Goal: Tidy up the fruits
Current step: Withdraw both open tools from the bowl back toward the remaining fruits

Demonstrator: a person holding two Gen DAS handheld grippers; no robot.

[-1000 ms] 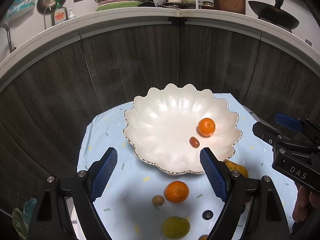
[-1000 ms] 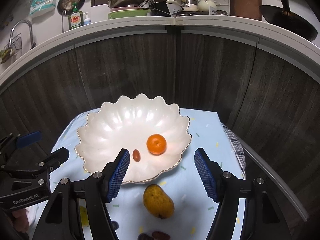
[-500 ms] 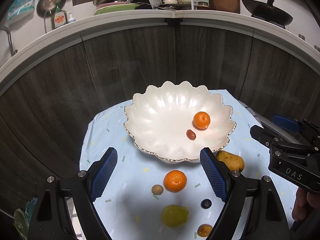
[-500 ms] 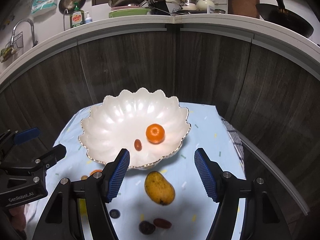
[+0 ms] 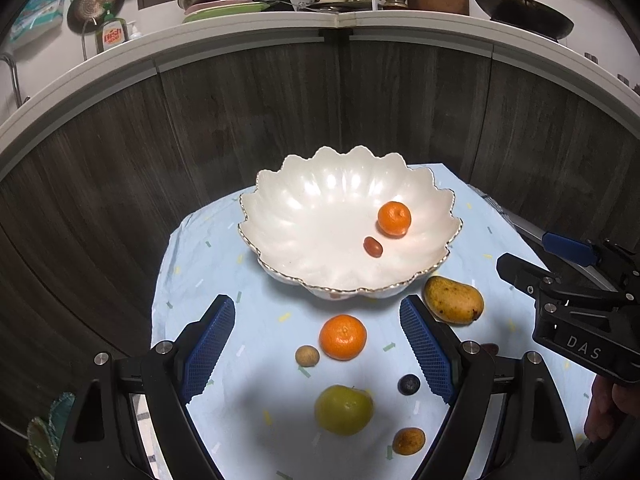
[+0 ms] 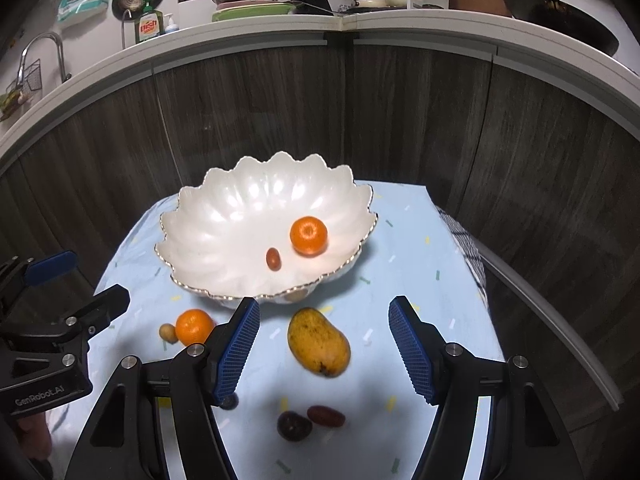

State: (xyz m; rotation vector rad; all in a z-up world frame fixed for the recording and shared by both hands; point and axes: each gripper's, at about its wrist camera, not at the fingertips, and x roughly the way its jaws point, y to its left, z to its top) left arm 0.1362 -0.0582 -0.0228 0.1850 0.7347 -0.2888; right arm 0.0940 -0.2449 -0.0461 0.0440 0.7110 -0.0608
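Note:
A white scalloped bowl stands on a light blue cloth and holds a mandarin and a small red date. In front of the bowl lie a second mandarin, a yellow mango, a green fruit, a small brown fruit, a blueberry and a small orange fruit. My left gripper is open above the loose fruit. My right gripper is open with the mango between its blue pads, untouched.
A dark plum and a red date lie near the cloth's front. Dark wood cabinet fronts rise close behind the small table. The counter above carries pots, dishes and a dish soap bottle.
Both grippers have drawn back from the bowl, which now sits farther up in both views. More loose fruit has come into view near the bottom edge. Both stay open.

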